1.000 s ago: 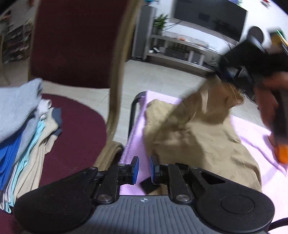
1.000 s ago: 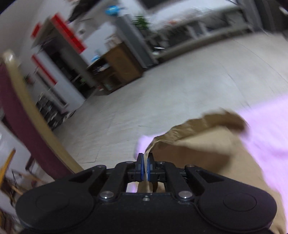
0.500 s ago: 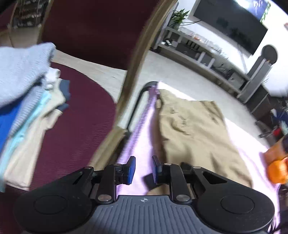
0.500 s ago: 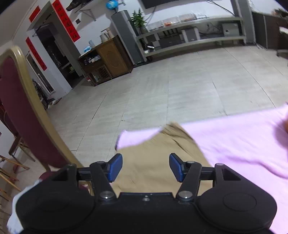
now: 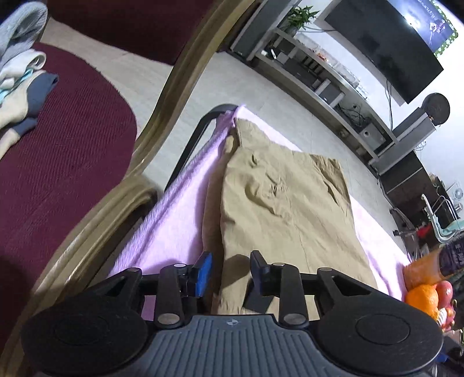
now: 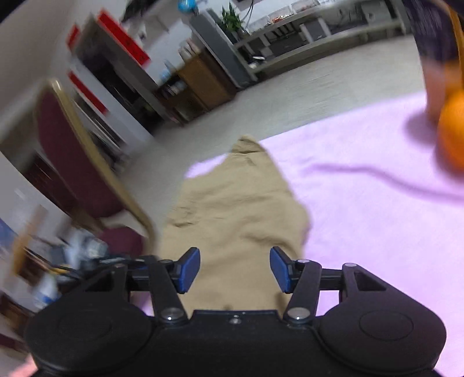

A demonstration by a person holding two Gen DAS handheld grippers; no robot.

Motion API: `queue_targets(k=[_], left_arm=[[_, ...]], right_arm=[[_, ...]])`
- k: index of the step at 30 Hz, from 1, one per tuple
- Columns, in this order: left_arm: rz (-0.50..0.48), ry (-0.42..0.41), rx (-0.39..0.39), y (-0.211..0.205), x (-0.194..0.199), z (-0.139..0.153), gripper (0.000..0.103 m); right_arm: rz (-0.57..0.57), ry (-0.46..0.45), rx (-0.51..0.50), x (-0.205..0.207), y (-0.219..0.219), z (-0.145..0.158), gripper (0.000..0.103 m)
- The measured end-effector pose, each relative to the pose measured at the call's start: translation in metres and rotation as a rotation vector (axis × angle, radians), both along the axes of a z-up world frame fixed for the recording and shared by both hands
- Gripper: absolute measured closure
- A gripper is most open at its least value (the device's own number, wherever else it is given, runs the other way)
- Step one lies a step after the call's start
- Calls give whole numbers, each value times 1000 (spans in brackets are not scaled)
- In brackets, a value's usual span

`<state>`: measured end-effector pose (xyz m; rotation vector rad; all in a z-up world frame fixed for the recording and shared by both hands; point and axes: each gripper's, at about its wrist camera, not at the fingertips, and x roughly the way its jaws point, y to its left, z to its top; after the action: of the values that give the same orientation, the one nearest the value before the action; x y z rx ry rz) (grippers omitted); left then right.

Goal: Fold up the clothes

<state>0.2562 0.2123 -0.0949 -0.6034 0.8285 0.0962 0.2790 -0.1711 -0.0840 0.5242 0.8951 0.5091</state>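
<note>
No legible text; red wall banners [image 6: 123, 40] and television screen [image 5: 435, 27] too blurred.

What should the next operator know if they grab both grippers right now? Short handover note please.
Left gripper: empty, jaws opening, near edge of the tan garment between its fingers without being pinched.
Right gripper: open, empty, over the same garment.
Garment lies folded lengthwise on the pink cover, a few wrinkles on top. Finished stack of folded clothes sits on the red chair seat.
Done: first fold laid down.
Left: probably fold it shorter, then move it to the stack.
</note>
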Motion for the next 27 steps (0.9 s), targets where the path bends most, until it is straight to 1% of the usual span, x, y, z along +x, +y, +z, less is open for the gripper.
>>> queue_targets(k=[2, 3, 4, 5, 7, 8, 11, 13, 15, 18, 20, 21, 22, 23, 25, 27], left_arm=[[-5, 2, 8, 2, 6, -4, 74], [-6, 0, 3, 2, 10, -6, 76], [-5, -6, -5, 3, 13, -8, 83], [-9, -16, -16, 4, 16, -9, 93], [-20, -34, -15, 3, 22, -11, 98], [-25, -40, 4, 1, 23, -10, 102], [-30, -59, 70, -6, 19, -3, 103], [-10, -71, 90, -7, 15, 1, 103], [15, -58, 101, -6, 13, -1, 103], [30, -6, 125, -5, 13, -9, 102], [33, 29, 148, -7, 13, -9, 94], [34, 41, 156, -7, 12, -7, 93], [35, 51, 161, -7, 10, -3, 80], [37, 55, 170, -8, 5, 3, 73], [45, 59, 204, -11, -8, 18, 74], [36, 43, 253, -21, -29, 36, 74]], right_arm=[[-7, 48, 109, 2, -9, -20, 48], [3, 81, 145, 5, -9, -24, 48], [3, 83, 158, 5, -9, -26, 48], [3, 85, 171, 4, -10, -27, 47], [3, 83, 163, 1, -9, -28, 45], [3, 87, 153, 1, -8, -29, 44], [-5, 103, 143, 0, -8, -36, 44], [-13, 115, 141, 0, -8, -41, 44], [-21, 121, 137, 0, -9, -44, 44], [-27, 124, 132, -1, -11, -45, 43], [-30, 125, 132, 0, -12, -44, 43], [-31, 125, 133, -1, -12, -43, 43], [-32, 123, 136, -2, -13, -40, 42], [-34, 122, 139, -3, -14, -38, 42], [-29, 108, 149, -8, -17, -29, 42], [-14, 77, 149, -18, -19, -13, 39]])
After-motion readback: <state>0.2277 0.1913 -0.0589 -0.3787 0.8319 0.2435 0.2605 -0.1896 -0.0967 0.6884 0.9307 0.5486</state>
